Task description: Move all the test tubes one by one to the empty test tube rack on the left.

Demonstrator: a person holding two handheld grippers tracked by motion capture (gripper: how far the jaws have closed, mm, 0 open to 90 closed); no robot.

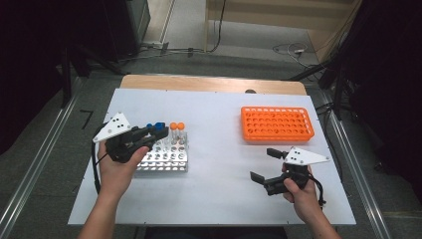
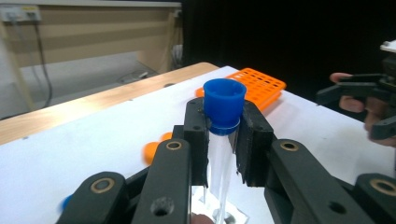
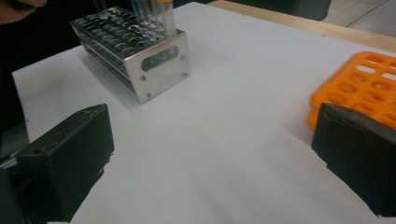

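While the left gripper (image 2: 223, 140) clamps it mid-frame, the clear tube (image 2: 219, 172) stands upright with a chunky blue cap (image 2: 224, 100). Right gripper (image 1: 267, 164), lower right, gapes wide over bare table (image 1: 219, 149). Orange rack (image 1: 276, 123) sits beyond, upper right.

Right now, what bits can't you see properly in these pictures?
- Blue-capped tube: lower end cut off by the bottom edge of the left gripper view, sides hidden by the left gripper.
- Metal rack: near corner hidden behind the left hand in the high view.
- Orange rack: partly hidden by the right gripper.
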